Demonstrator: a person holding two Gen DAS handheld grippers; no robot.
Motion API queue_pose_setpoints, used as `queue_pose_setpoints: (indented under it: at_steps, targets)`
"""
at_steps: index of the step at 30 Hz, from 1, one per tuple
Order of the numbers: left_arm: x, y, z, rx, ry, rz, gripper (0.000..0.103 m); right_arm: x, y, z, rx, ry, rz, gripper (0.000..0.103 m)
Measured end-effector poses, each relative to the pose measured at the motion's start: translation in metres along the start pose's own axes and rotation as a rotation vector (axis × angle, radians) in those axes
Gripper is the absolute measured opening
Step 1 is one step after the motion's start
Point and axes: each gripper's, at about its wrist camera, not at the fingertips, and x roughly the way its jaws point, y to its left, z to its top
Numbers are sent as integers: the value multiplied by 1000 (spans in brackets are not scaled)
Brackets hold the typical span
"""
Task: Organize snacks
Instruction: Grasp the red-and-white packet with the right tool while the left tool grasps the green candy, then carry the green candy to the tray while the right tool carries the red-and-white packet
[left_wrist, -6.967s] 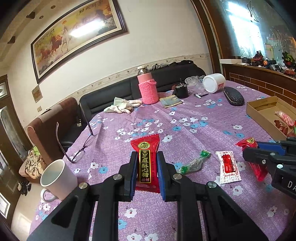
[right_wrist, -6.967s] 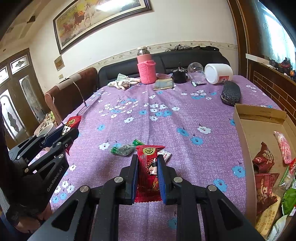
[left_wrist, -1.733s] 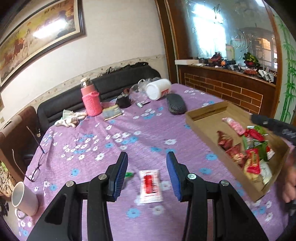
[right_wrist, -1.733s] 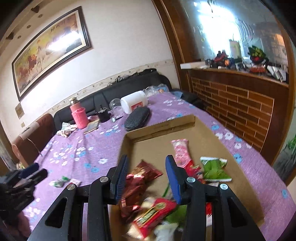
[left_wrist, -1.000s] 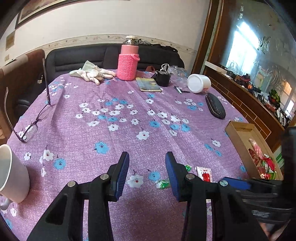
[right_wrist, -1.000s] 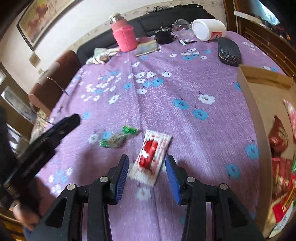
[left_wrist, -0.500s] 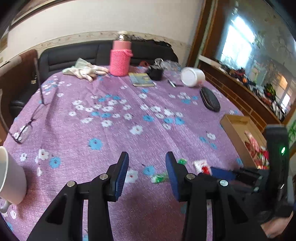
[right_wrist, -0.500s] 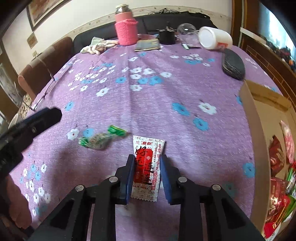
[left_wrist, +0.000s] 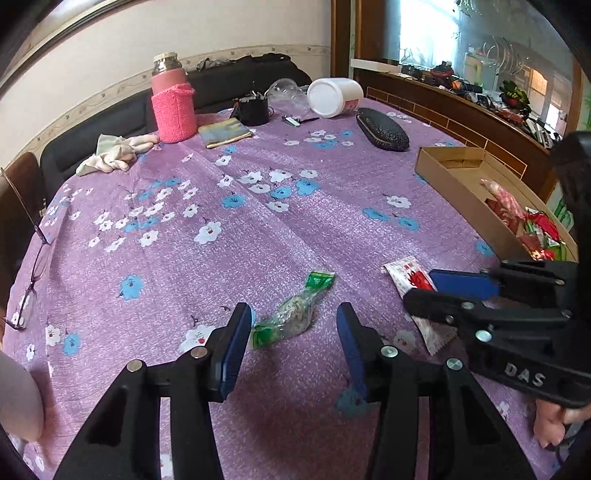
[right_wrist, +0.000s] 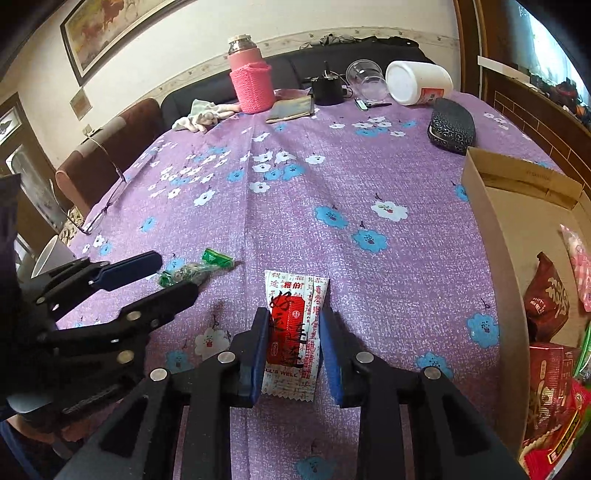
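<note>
A green-ended clear candy wrapper (left_wrist: 295, 314) lies on the purple tablecloth between the fingers of my open left gripper (left_wrist: 293, 339); it also shows in the right wrist view (right_wrist: 195, 271). A white and red sachet (right_wrist: 293, 325) lies flat between the fingers of my right gripper (right_wrist: 293, 347), whose pads sit close against its sides; it also shows in the left wrist view (left_wrist: 410, 275). The cardboard box (right_wrist: 491, 229) at the right holds several snack packets (right_wrist: 546, 295); it also shows in the left wrist view (left_wrist: 450, 184).
At the far side stand a pink-sleeved flask (left_wrist: 173, 105), a white tub on its side (left_wrist: 334, 96), a black cup (left_wrist: 253, 109), a black case (left_wrist: 382, 129) and a cloth (left_wrist: 116, 153). Glasses (left_wrist: 31, 266) and a mug (right_wrist: 51, 254) are at the left edge.
My left gripper has moved down over the green candy wrapper. My right gripper has come lower around the sachet, with its fingers close on both sides.
</note>
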Motion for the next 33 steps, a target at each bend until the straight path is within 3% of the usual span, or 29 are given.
queue_pose_setpoints:
  at_steps: [2, 4, 9, 18, 23, 33]
  targets:
    - [6, 0, 1, -17, 8, 18, 40, -1, -1, -1, 2, -2, 5, 29]
    - [13, 0, 0, -35, 35, 16, 19, -1, -1, -2, 0, -4, 4, 29]
    - [13, -6, -3, -39, 35, 67, 19, -2, -1, -3, 4, -9, 6, 29]
    - [-11, -1, 1, -128, -53, 28, 18, -16, 1, 0, -5, -80, 17, 29]
    - [-24, -5, 4, -127, -116, 68, 19, -18, 3, 0, -20, -101, 3, 29]
    - [-31, -8, 4, -102, -166, 165, 19, -27, 0, 2, -15, -150, -15, 29]
